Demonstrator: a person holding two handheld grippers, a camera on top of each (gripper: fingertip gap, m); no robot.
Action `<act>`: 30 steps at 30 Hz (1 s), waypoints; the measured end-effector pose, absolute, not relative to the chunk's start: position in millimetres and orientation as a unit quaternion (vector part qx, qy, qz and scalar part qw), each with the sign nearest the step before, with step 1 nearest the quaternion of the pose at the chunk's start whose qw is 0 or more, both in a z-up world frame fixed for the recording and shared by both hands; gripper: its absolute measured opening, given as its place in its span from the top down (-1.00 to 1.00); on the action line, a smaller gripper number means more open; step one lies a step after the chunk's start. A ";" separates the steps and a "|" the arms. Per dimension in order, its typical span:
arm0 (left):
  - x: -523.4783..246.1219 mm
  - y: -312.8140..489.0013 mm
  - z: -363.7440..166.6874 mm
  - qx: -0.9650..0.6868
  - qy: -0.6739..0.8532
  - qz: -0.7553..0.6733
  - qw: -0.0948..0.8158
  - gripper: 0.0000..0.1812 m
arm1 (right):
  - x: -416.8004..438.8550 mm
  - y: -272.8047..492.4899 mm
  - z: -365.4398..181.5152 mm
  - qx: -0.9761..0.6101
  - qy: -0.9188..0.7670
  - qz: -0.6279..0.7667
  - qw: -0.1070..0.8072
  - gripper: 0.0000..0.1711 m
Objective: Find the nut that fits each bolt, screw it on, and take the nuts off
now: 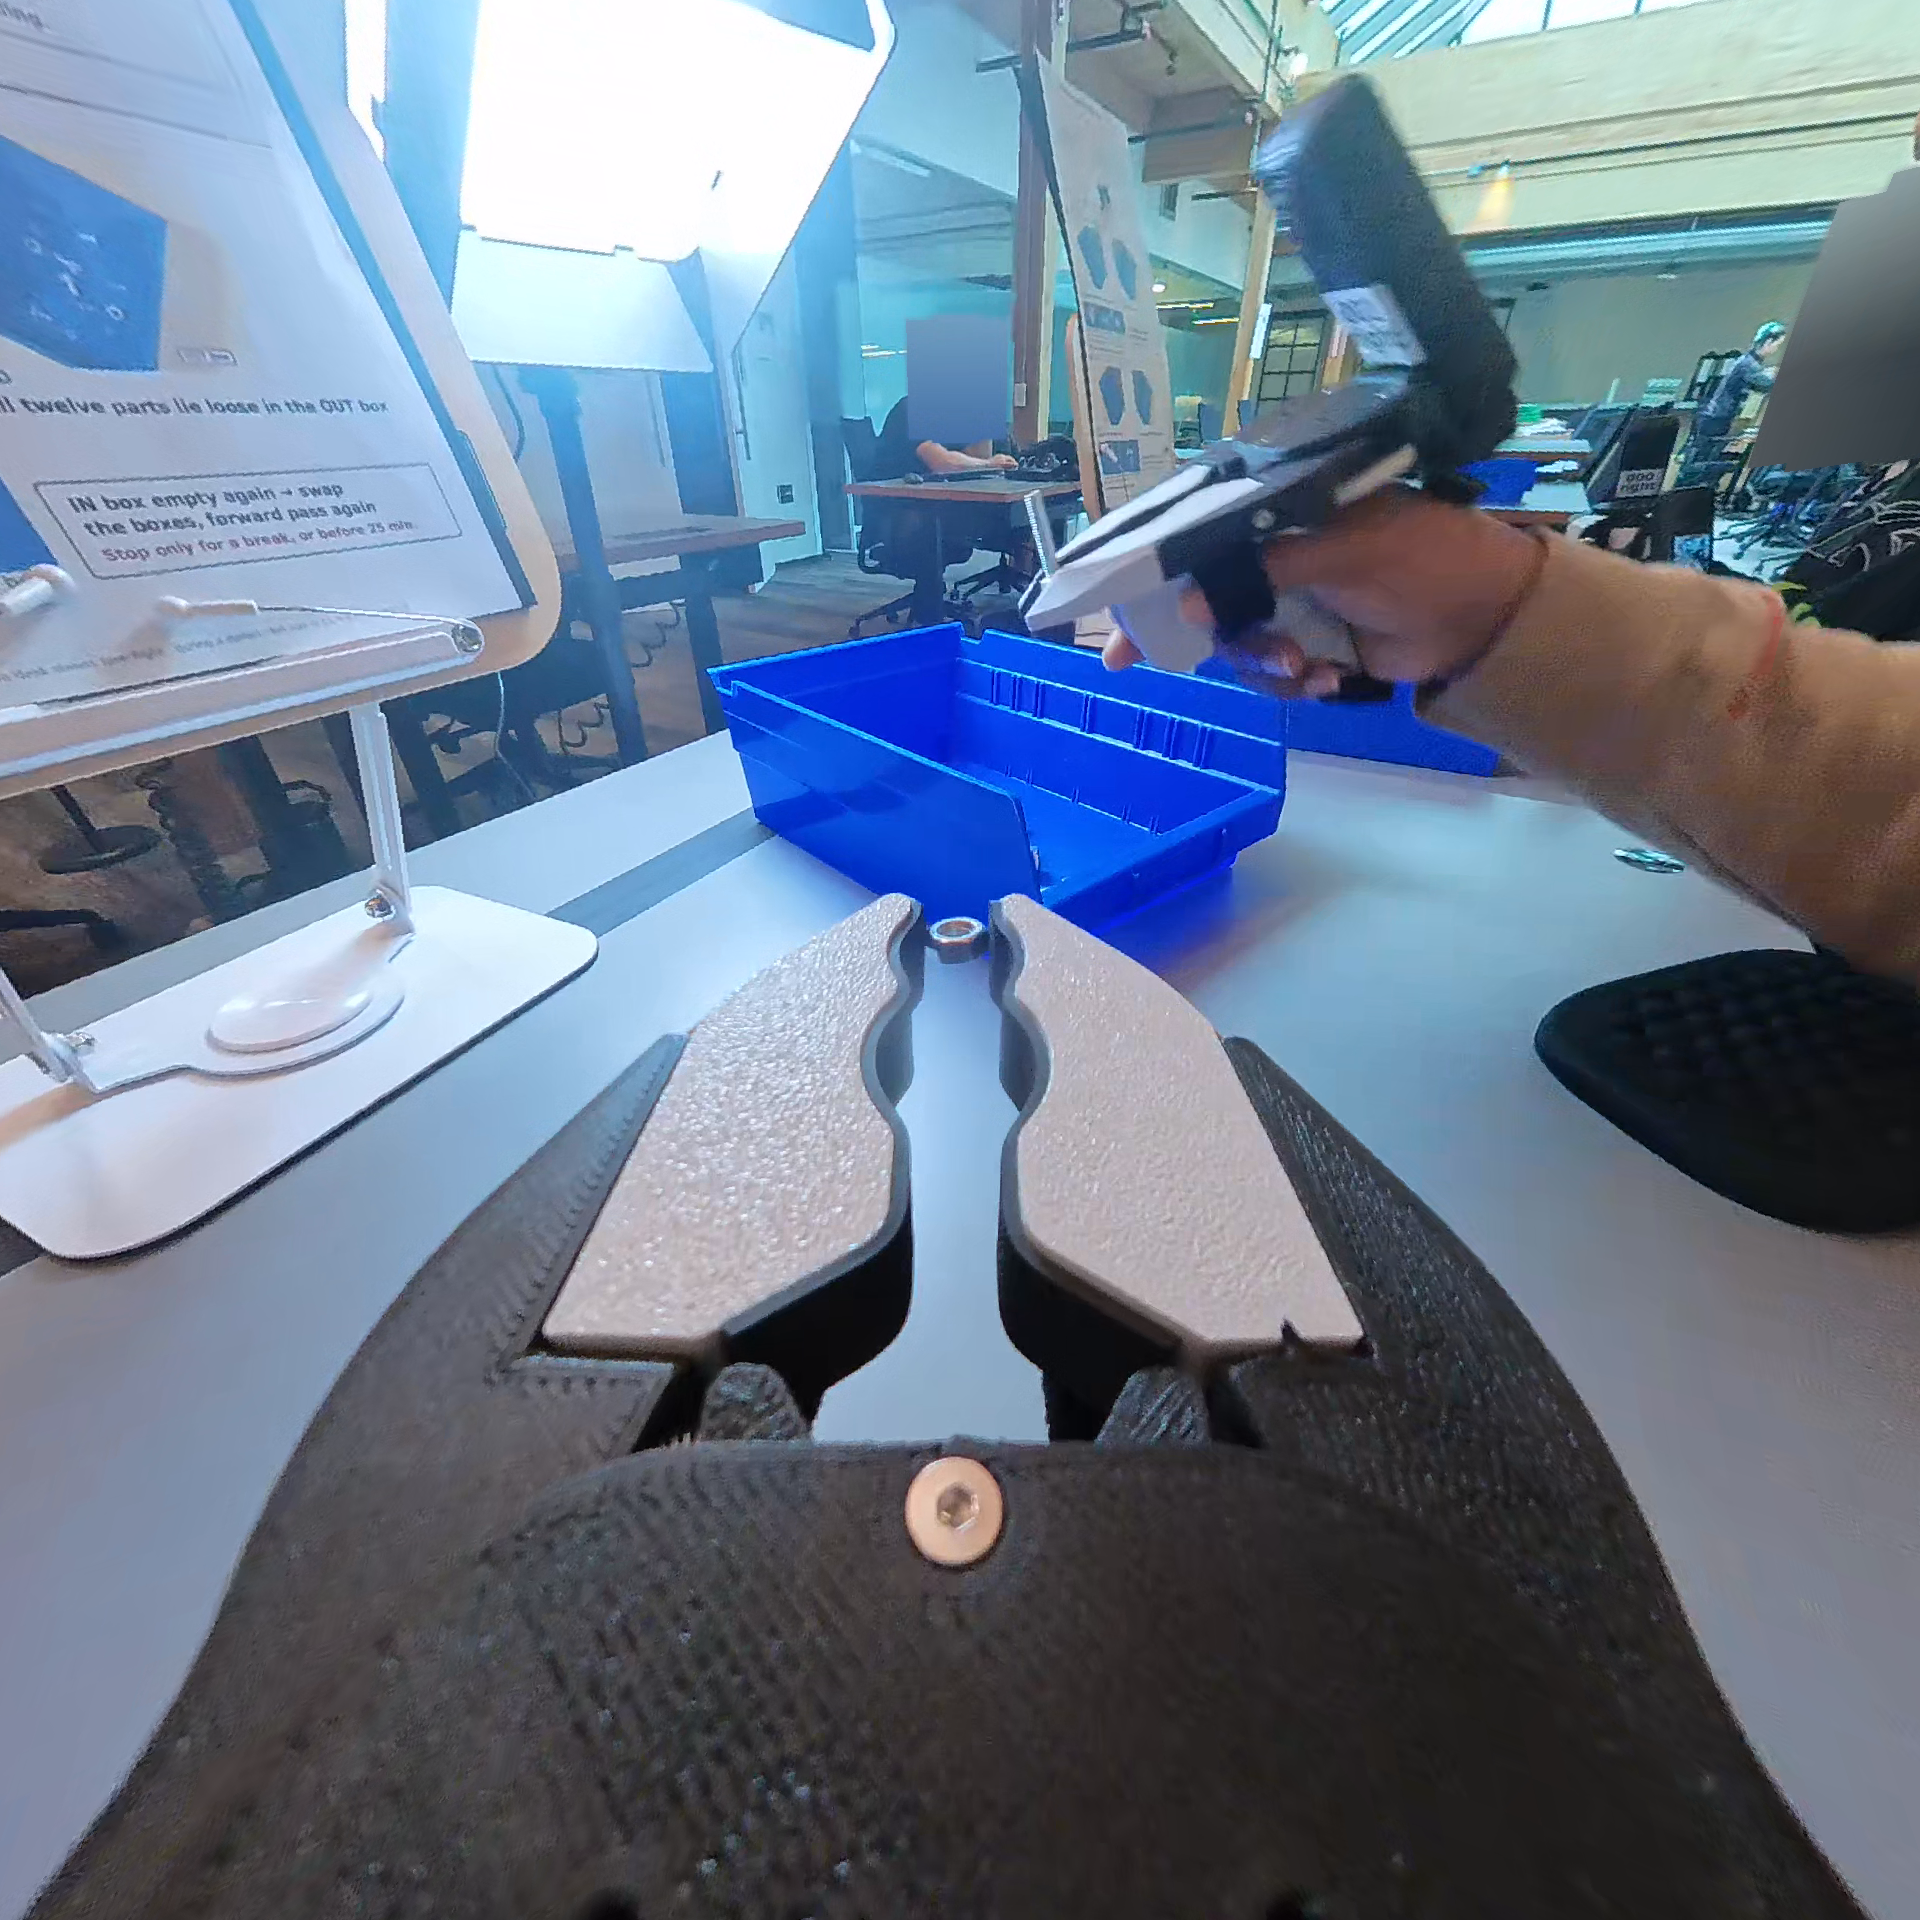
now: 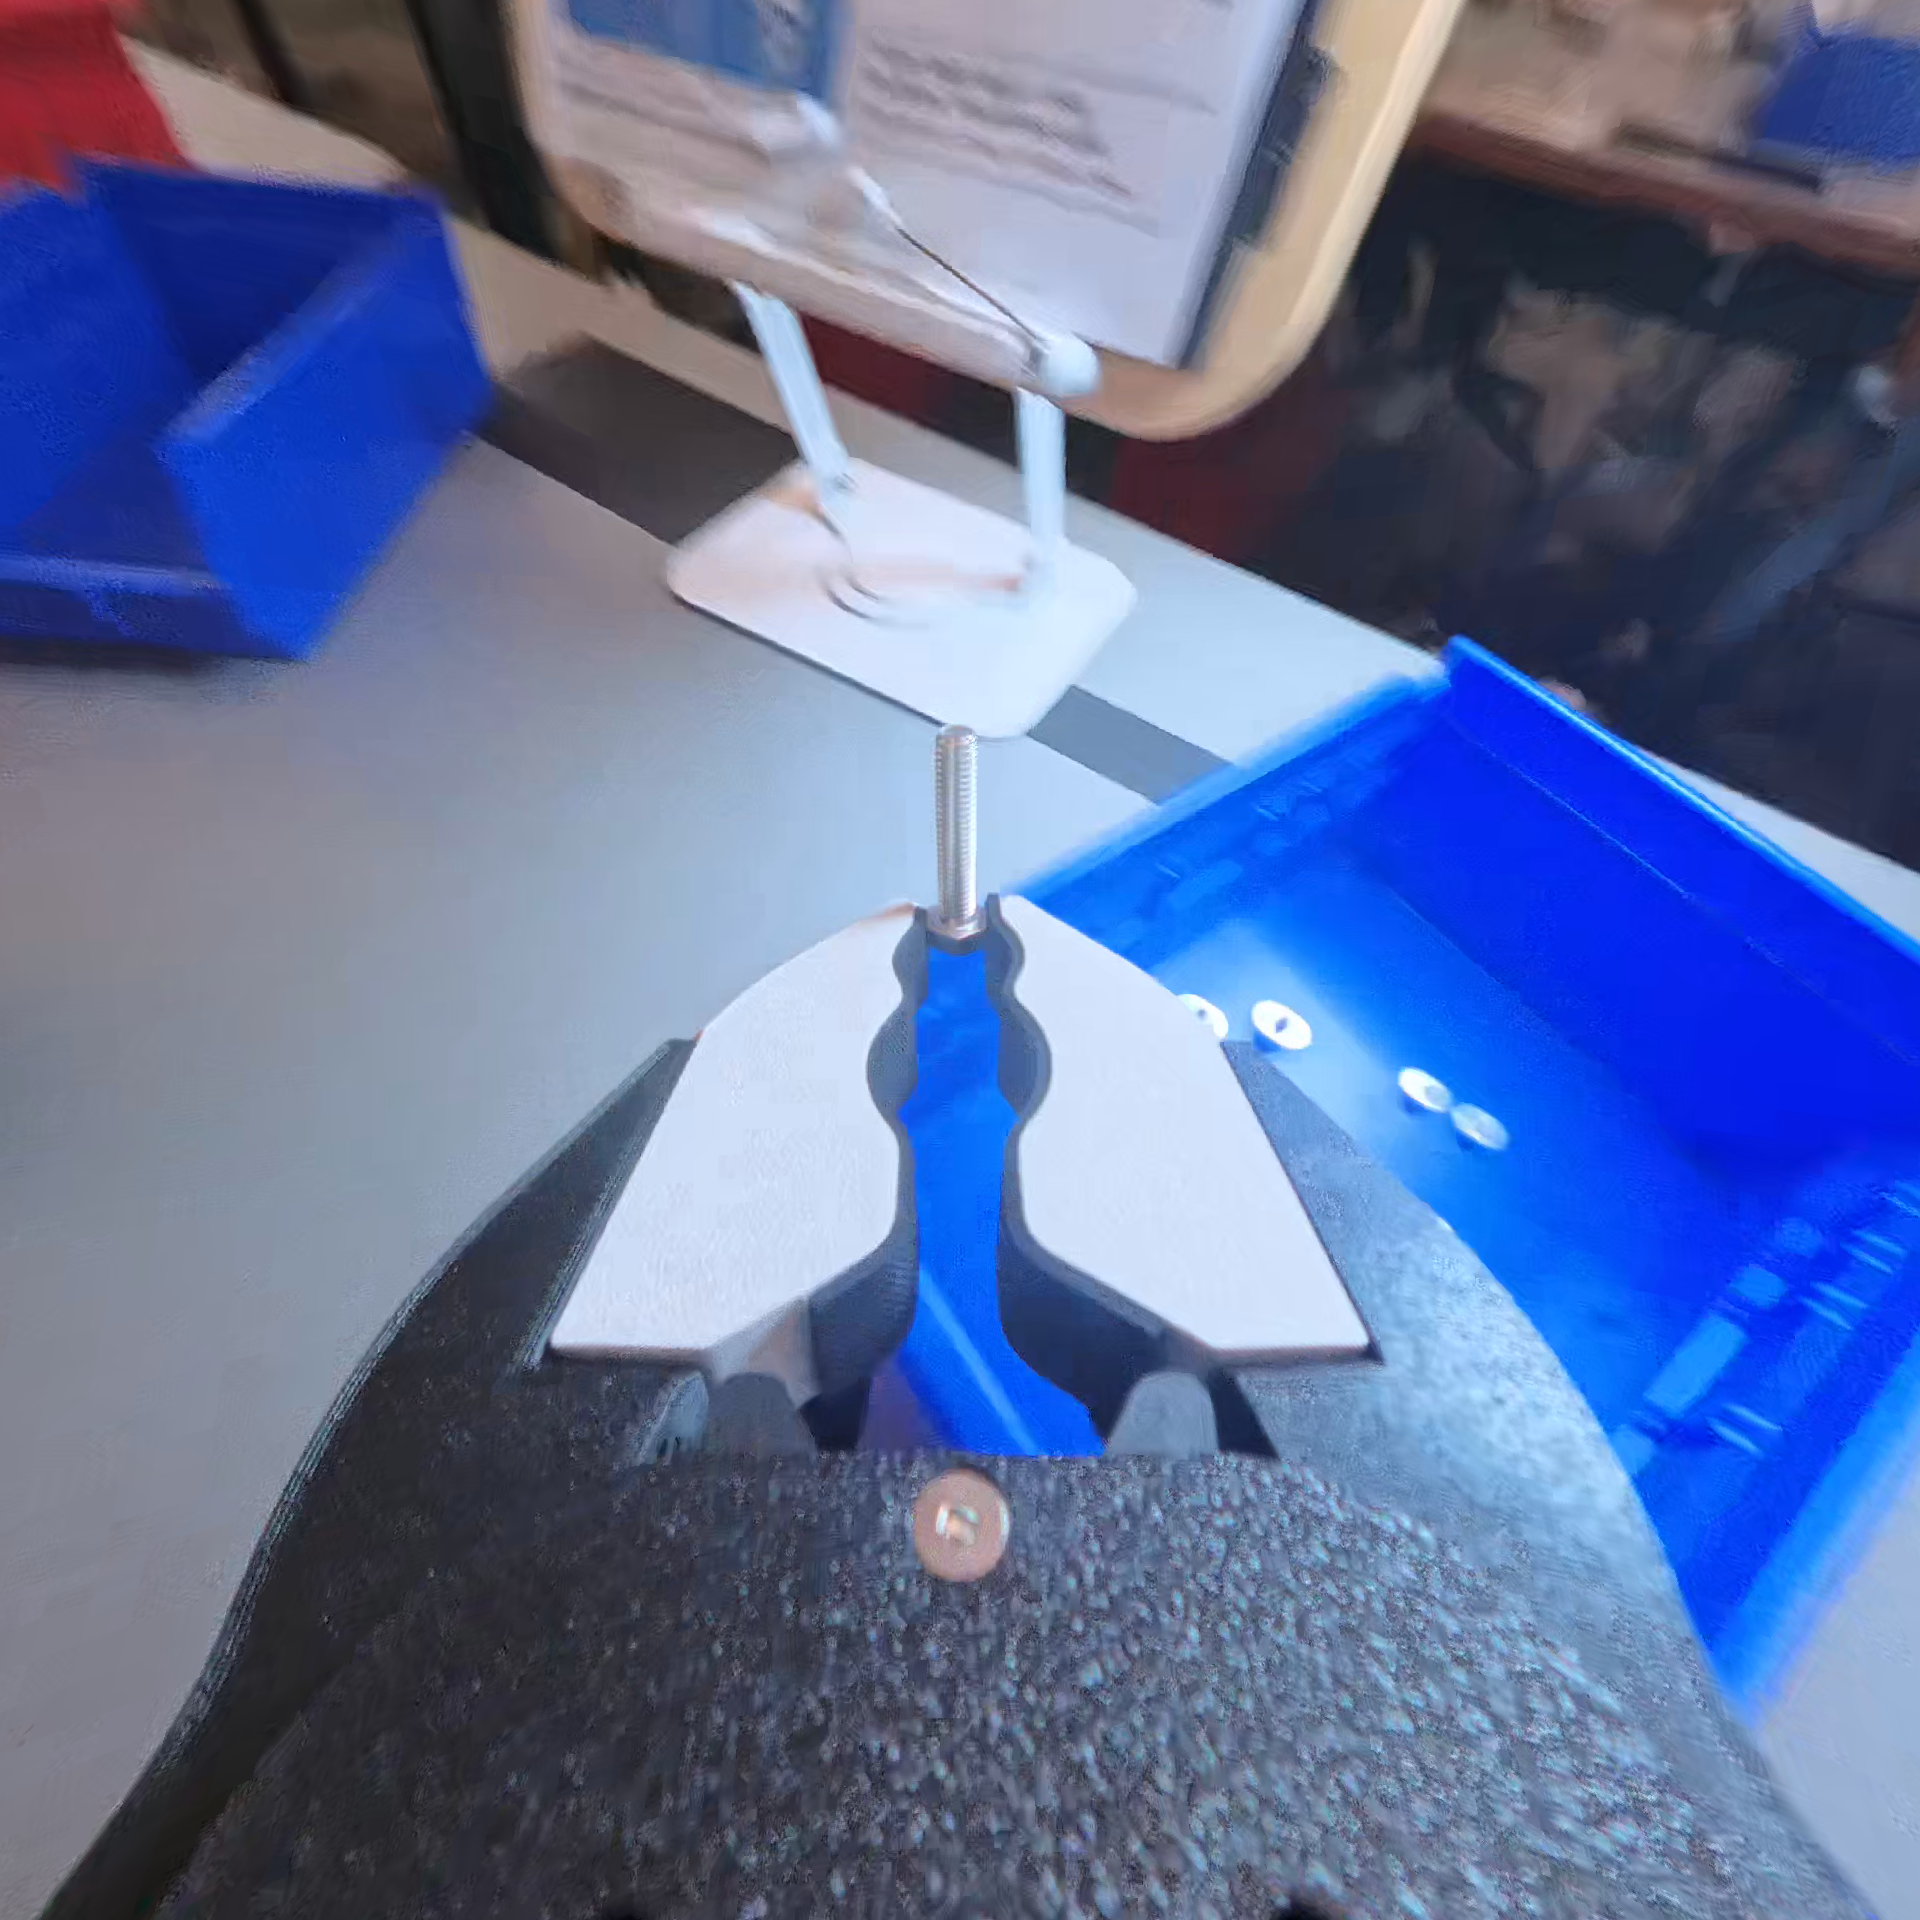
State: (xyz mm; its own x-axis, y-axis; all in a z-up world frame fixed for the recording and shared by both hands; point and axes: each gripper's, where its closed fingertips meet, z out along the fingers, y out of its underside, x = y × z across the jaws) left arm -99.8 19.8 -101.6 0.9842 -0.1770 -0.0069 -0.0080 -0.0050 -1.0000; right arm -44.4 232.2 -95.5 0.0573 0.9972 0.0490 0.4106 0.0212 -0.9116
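Nut (image 1: 954, 937) in left gripper (image 1: 956, 928) jaws, bolt (image 2: 956, 821) in right gripper (image 2: 957, 920)

Blue bin (image 1: 997, 790); silver nut (image 1: 956, 938); silver bolt (image 2: 956, 831); grey table (image 1: 1403, 1039).

Shiny metal nut (image 1: 956, 938) and threaded bolt (image 2: 956, 821); glossy, seemingly plastic bin (image 1: 997, 769); matt grey table (image 1: 1403, 997).
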 end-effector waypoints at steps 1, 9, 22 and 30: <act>-98.9 19.2 -100.7 -0.705 0.068 -0.059 0.703 0.87 | -39.1 258.7 -99.4 -0.626 -0.590 0.322 0.396 0.89; -97.7 15.6 -104.5 -0.709 0.081 -0.052 0.699 0.87 | 11.7 306.0 -213.2 -0.697 -0.704 0.099 0.091 0.88; -103.2 16.1 -110.0 -0.714 0.072 -0.063 0.694 0.87 | 18.6 306.9 -259.7 -0.662 -0.749 -0.002 0.008 0.88; -103.5 18.2 -114.8 -0.717 0.069 -0.068 0.690 0.87 | 17.3 306.7 -259.8 -0.661 -0.750 0.003 0.001 0.83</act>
